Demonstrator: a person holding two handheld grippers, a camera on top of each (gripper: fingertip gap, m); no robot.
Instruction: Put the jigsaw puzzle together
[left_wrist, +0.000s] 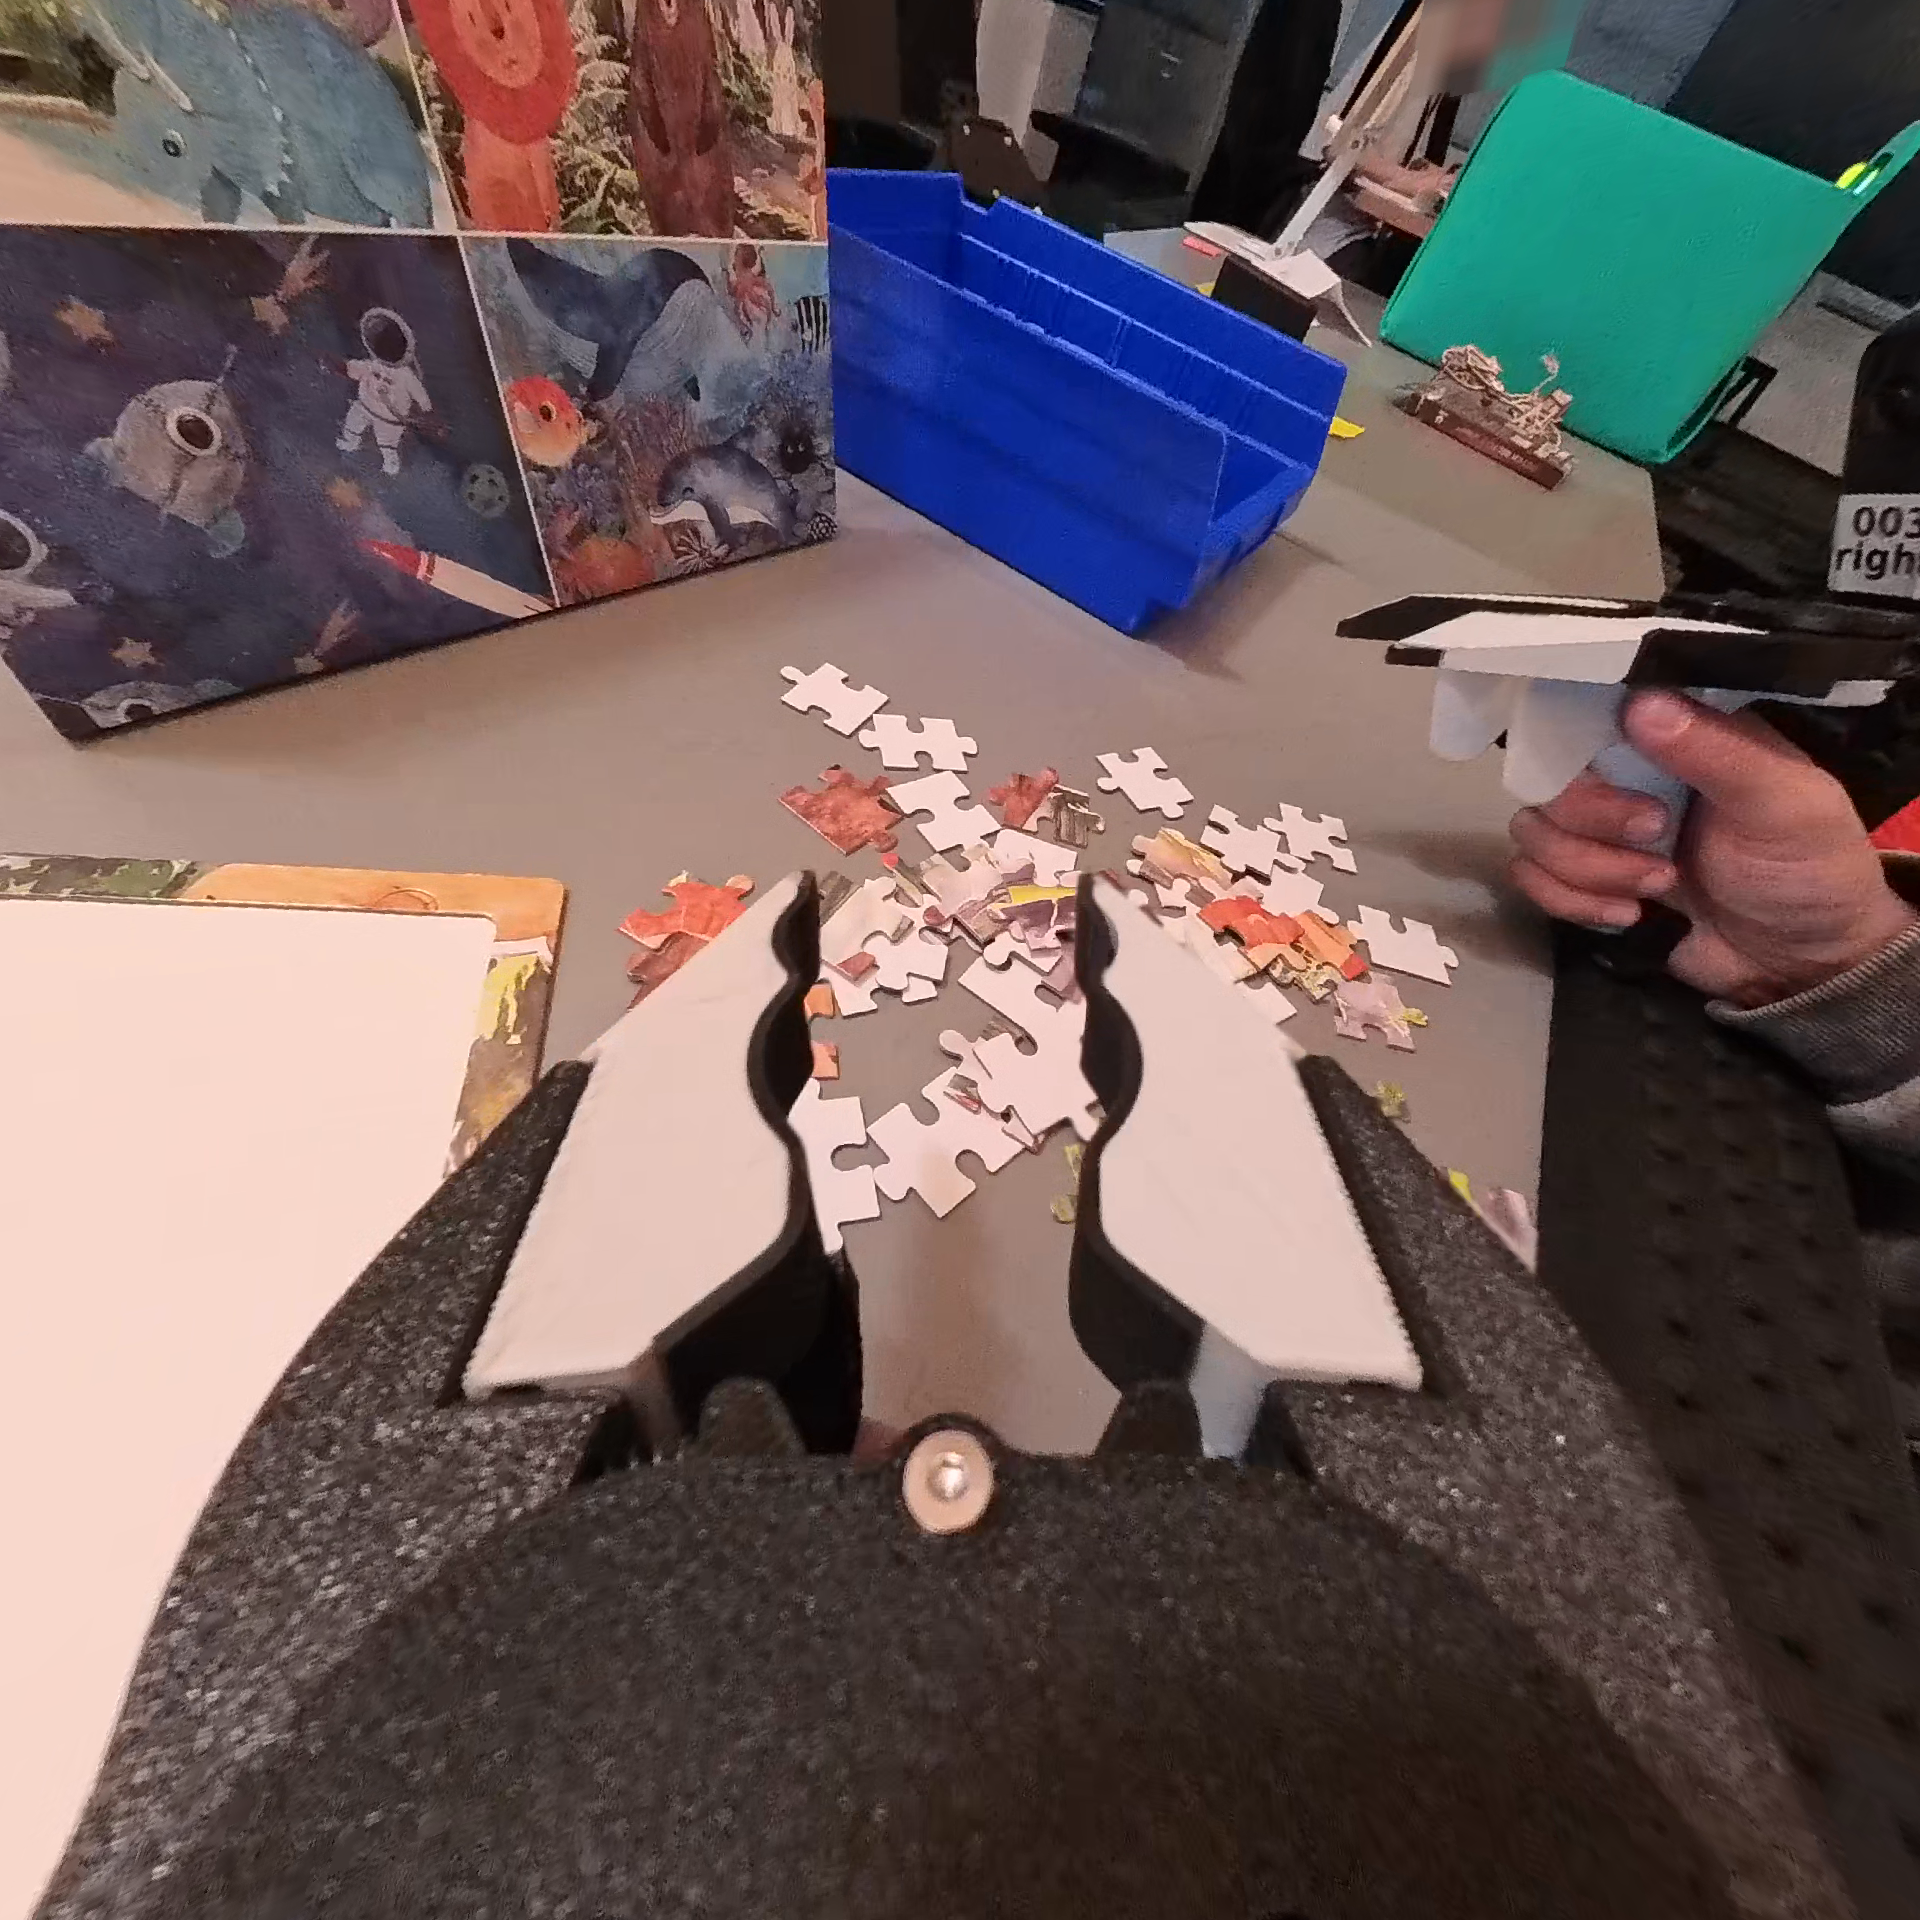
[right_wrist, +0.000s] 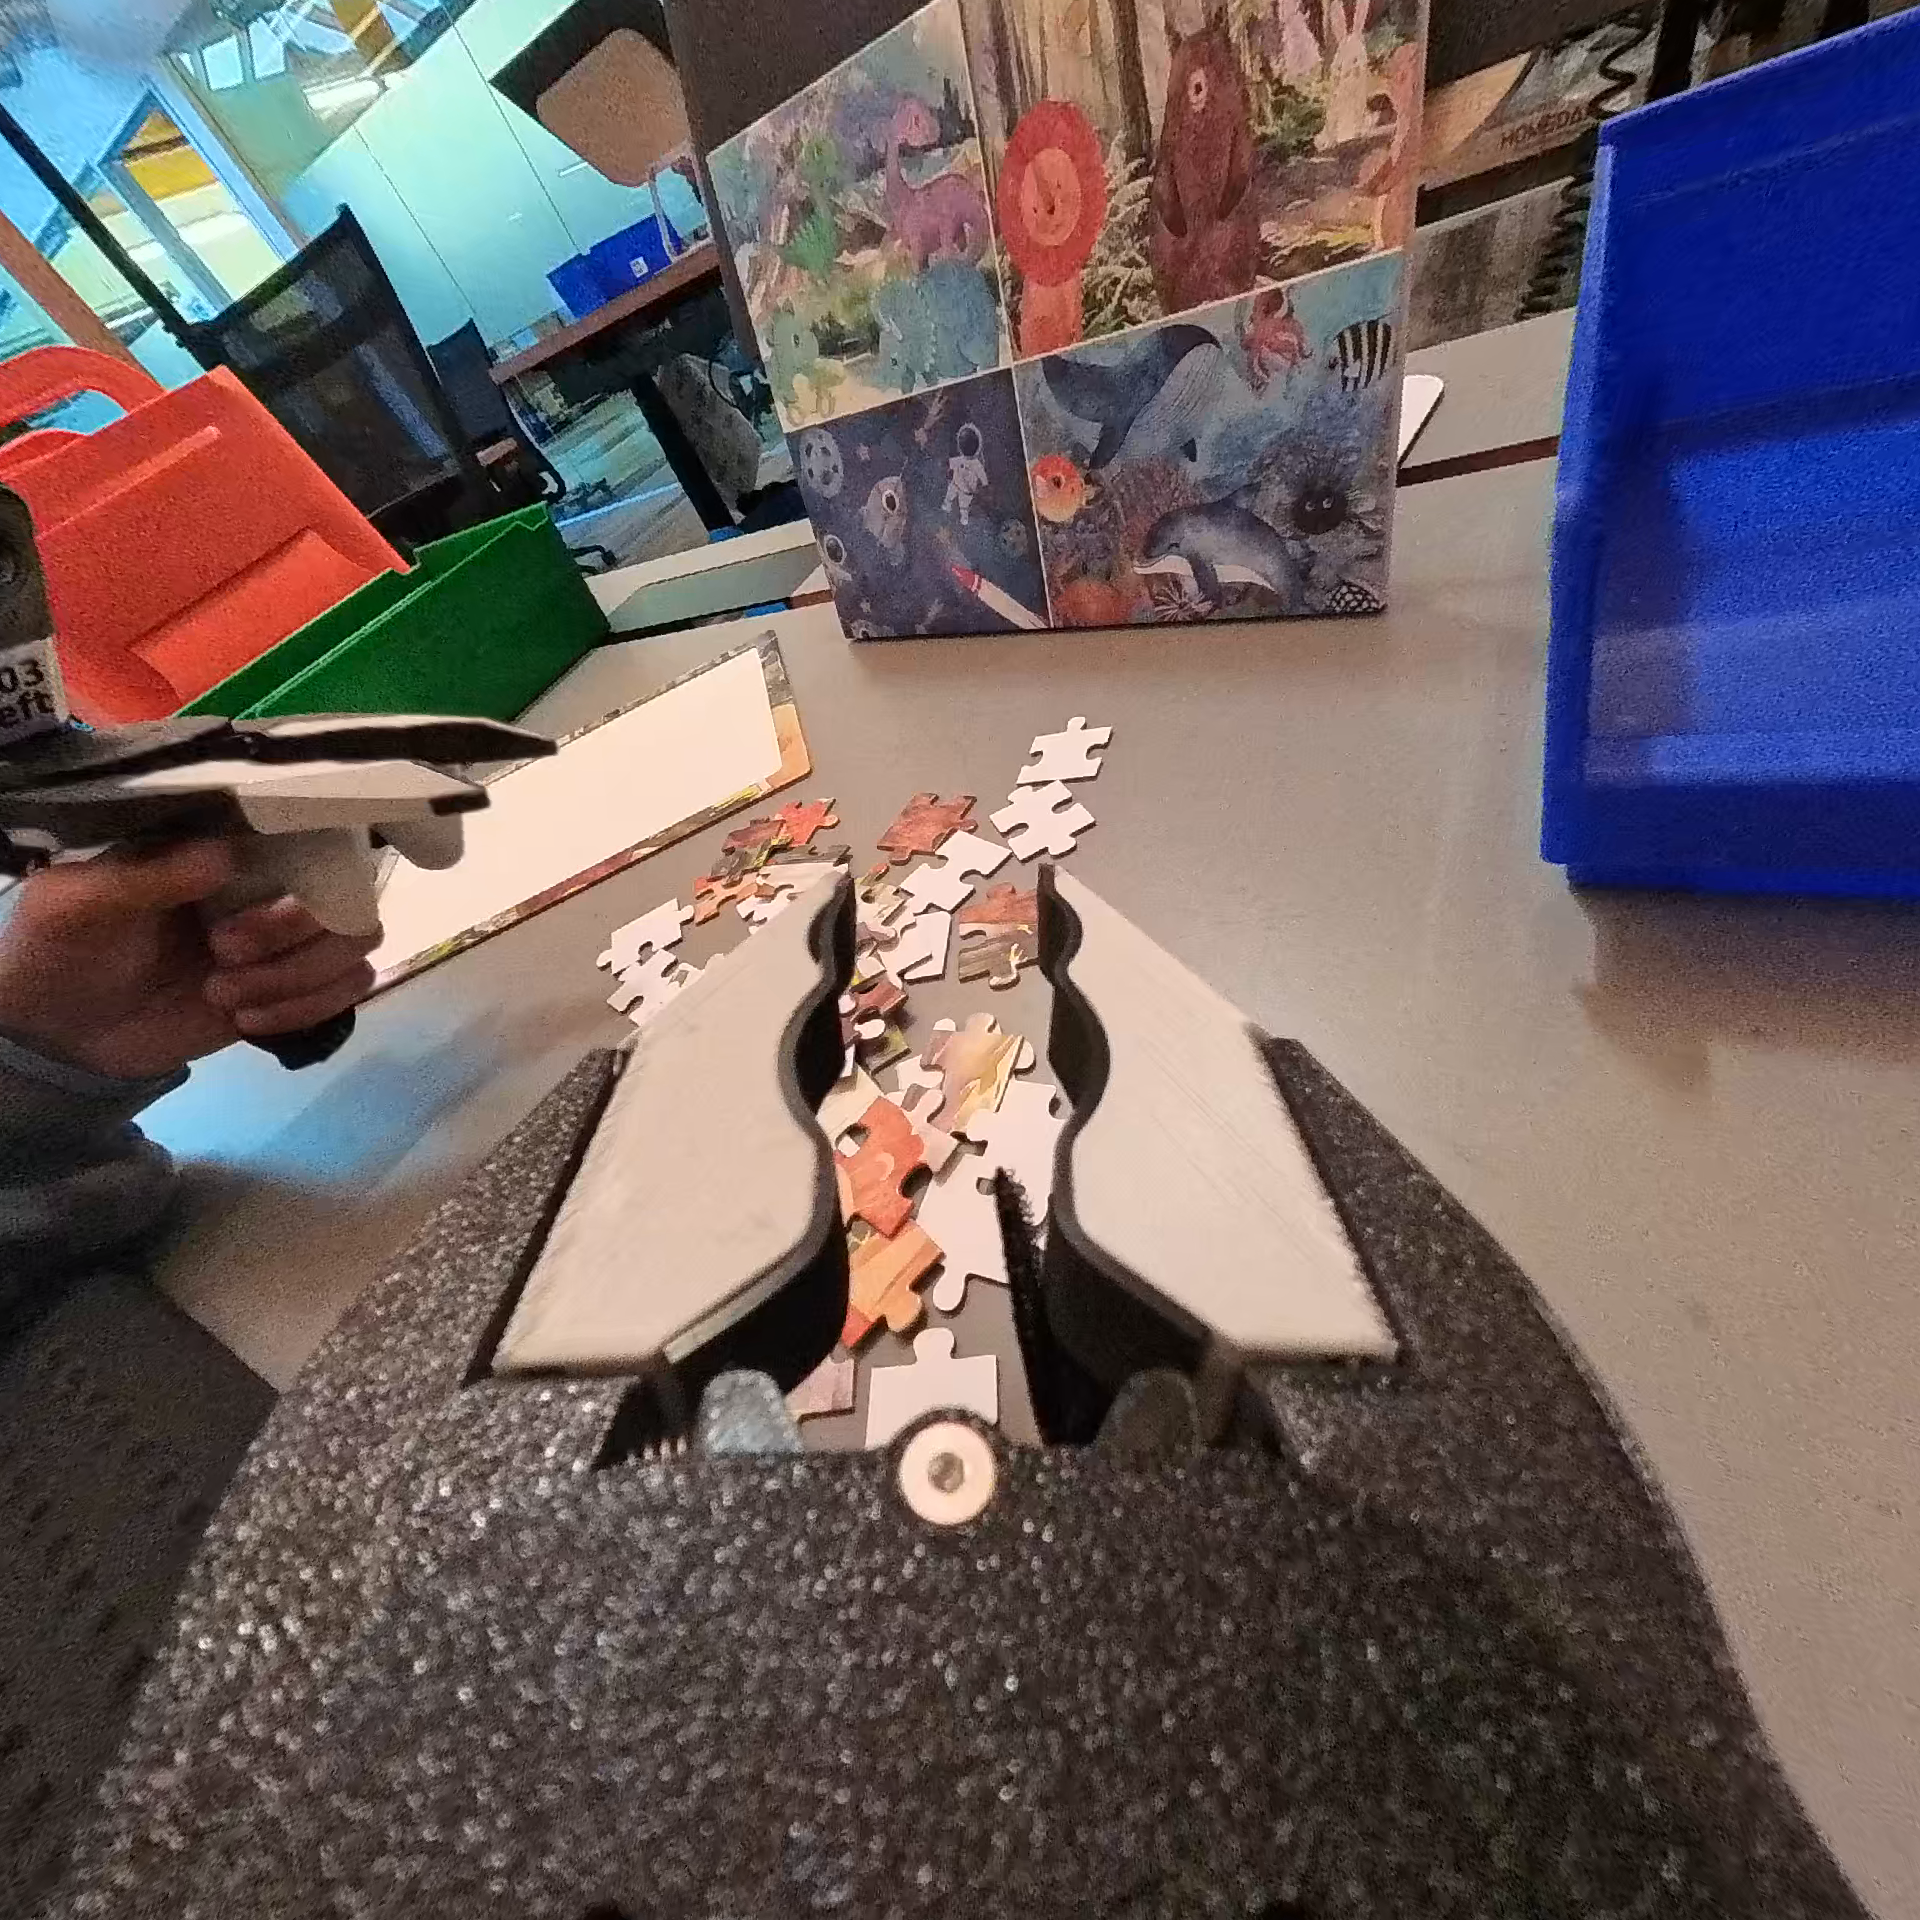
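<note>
Both tongs gape empty; only the right view shows an orange bin.

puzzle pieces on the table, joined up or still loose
Loose. The puzzle pieces lie in a scattered heap on the grey table, many white side up, some overlapping. The puzzle tray beside them shows a bare white inside.

A loose heap of small cardboard jigsaw pieces lies flat on the grey worktop, many white-backed side up, others showing orange, red and purple print, some overlapping. Just beside it lies a flat puzzle tray with a blank white centre and a printed border.
</note>
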